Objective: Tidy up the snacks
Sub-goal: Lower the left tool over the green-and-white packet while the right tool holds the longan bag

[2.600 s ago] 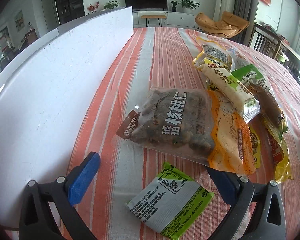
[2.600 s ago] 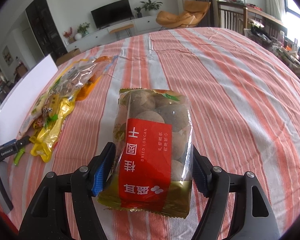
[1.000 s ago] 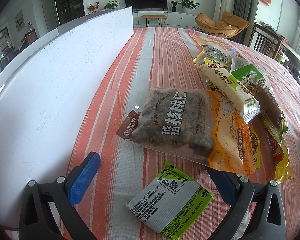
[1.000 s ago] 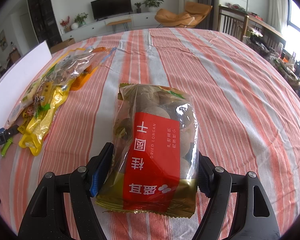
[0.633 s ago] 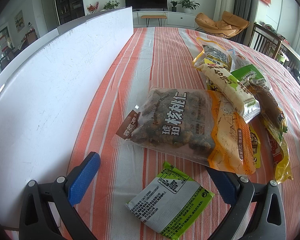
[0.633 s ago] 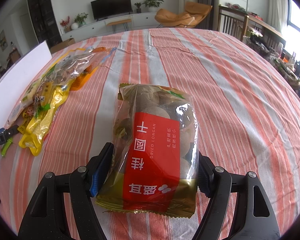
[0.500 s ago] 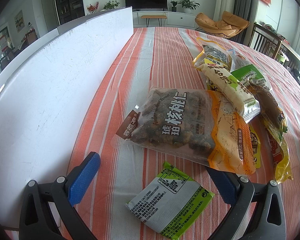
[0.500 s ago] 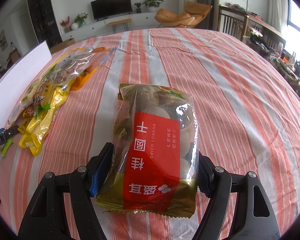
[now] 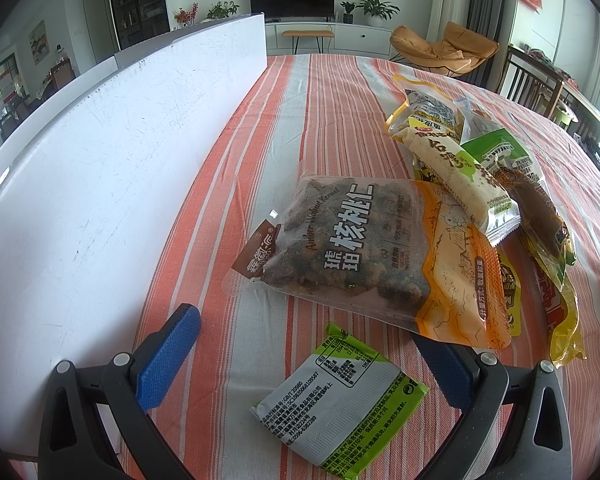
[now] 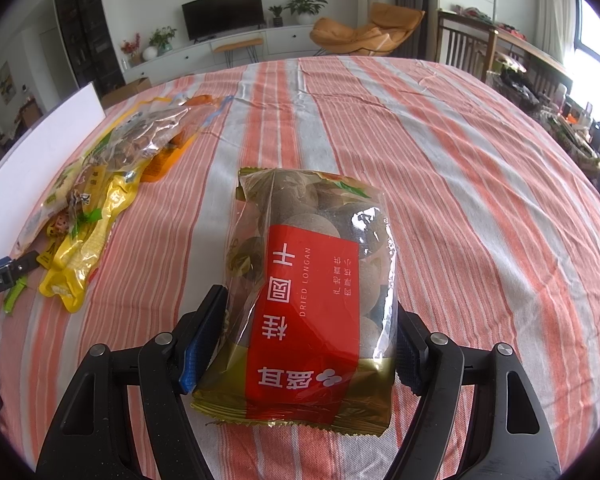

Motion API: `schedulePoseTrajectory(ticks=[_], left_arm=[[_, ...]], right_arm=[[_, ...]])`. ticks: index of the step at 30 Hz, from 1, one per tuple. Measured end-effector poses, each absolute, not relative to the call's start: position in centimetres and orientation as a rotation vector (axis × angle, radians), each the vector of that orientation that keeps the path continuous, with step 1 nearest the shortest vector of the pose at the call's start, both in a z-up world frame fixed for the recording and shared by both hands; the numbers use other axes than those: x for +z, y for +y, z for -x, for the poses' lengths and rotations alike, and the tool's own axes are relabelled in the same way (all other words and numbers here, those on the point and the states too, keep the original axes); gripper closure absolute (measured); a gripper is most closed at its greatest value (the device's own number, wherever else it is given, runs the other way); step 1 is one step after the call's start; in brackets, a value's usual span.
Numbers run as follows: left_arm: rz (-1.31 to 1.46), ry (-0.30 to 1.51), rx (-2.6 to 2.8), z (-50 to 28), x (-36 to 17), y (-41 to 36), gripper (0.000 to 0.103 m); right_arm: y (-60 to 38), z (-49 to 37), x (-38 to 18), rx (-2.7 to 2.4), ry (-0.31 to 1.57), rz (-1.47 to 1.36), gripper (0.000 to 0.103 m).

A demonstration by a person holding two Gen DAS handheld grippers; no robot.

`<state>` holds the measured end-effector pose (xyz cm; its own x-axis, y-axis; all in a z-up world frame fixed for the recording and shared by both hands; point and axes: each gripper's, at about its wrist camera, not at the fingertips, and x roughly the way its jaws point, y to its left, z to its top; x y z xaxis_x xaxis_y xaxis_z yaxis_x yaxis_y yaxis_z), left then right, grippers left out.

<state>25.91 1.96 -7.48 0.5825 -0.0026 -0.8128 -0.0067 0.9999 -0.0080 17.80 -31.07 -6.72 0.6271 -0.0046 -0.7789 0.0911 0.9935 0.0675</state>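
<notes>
In the right wrist view my right gripper (image 10: pixel 306 340) is shut on a dried longan bag (image 10: pixel 312 280) with a red label, its pads pressing both sides of the bag's near half. In the left wrist view my left gripper (image 9: pixel 308 360) is open and empty, low over the striped tablecloth (image 9: pixel 332 92). A small green-and-white packet (image 9: pixel 340 396) lies between its fingers. A large amber walnut kernel bag (image 9: pixel 364 252) lies just beyond, with a pile of snack packets (image 9: pixel 480 172) to its right.
A white box wall (image 9: pixel 100 168) runs along the left side of the table. In the right wrist view the snack pile (image 10: pixel 100 184) lies at the left, with the other gripper's tip (image 10: pixel 4 276) at the left edge. Chairs and a TV stand behind.
Over the last second nothing visibly moved. Since 2.6 s ago the right gripper has shifted a little with the longan bag between its fingers. The left gripper stayed still.
</notes>
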Motion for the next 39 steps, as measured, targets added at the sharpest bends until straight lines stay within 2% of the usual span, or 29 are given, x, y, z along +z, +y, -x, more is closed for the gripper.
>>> schedulePoseTrajectory(ticks=[9,14,19,25,30,36,38,39], left_arm=[[0.014,0.957,0.008,-25.6,-7.4,1.5,0.0],[-0.035,1.188,-0.123,-24.6,-6.7,0.7,0.0],[-0.019,1.242,-0.254,-23.7,-6.1,0.7,0.0],[0.049,1.202,-0.26,-22.3,-5.0,1.1,0.0],[-0.165,1.145,-0.301,-23.3,-4.2,0.0,0.0],[-0.221,1.17,-0.369,-23.5,-5.5,0.7,0.001],[-0.201,1.163,-0.399,-23.1,-5.9,0.5,0.008],[-0.221,1.132,-0.387,-22.6,-5.7,0.6,0.017]], right_arm=[[-30.9,-17.8,-6.7,-0.055,0.893,-0.101,0.025],[-31.1,-17.8,-6.7,-0.044,0.887,-0.119,0.025],[-30.9,-17.9,-6.8,-0.042,0.891,-0.109,0.023],[-31.0,-17.8,-6.8,-0.037,0.889,-0.117,0.023],[-31.0,-17.9,-6.8,-0.037,0.889,-0.118,0.023],[-31.0,-17.9,-6.7,-0.036,0.889,-0.119,0.023],[-31.0,-17.9,-6.7,-0.033,0.886,-0.127,0.023],[-31.0,-17.9,-6.7,-0.031,0.885,-0.129,0.023]])
